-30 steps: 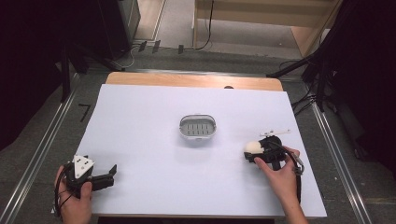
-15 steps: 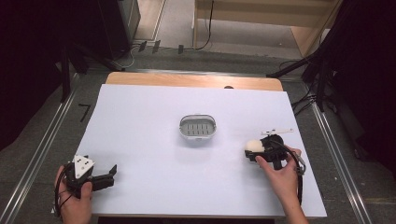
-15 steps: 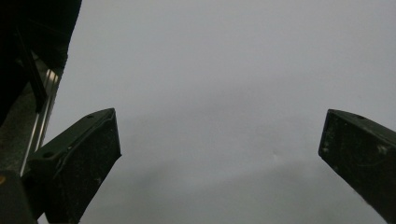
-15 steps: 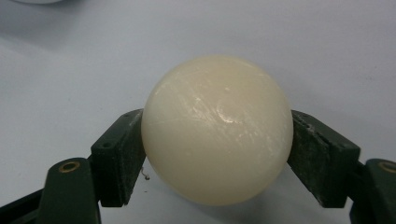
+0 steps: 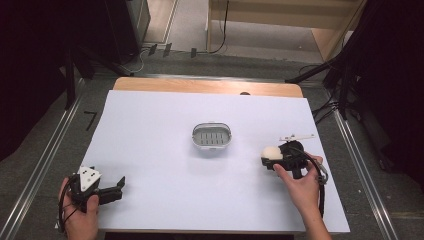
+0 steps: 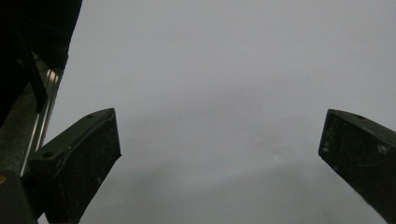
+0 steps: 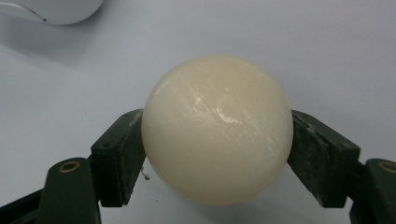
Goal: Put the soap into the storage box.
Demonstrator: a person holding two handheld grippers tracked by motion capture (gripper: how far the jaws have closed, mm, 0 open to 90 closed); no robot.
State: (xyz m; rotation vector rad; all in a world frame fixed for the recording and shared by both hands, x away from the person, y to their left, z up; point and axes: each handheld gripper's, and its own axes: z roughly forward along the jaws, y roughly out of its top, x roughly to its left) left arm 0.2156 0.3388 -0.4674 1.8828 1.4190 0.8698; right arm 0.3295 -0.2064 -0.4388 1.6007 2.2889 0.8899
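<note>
Here the right gripper (image 5: pixel 268 159) is clamped on a smooth, cream-white ball (image 5: pixel 271 152) at the right side of the counter (image 5: pixel 150 135), which is covered by a pale white sheet. In the right gripper view the ball (image 7: pixel 217 128) sits squarely between the two black pads (image 7: pixel 119 156), each pressed against one flank of it, so the jaws stand only as far apart as the ball is wide. The sheet shows just beneath the ball; whether the ball touches it or is a little clear of it I cannot tell. A hand (image 5: pixel 300 185) comes in from the lower edge and holds this gripper, with its cable looping beside the wrist.

Near the middle of the counter, well apart from the ball and to its left in the high view, lies a small oval grey dish with a slotted bottom (image 5: pixel 212 135). A pale curved edge of it (image 7: pixel 51 10) shows at the top left corner of the right gripper view.

The left gripper (image 5: pixel 117 187) rests at the near left corner of the counter in the other hand (image 5: pixel 80 212). Its jaws are spread wide with nothing between them, only bare sheet.
</note>
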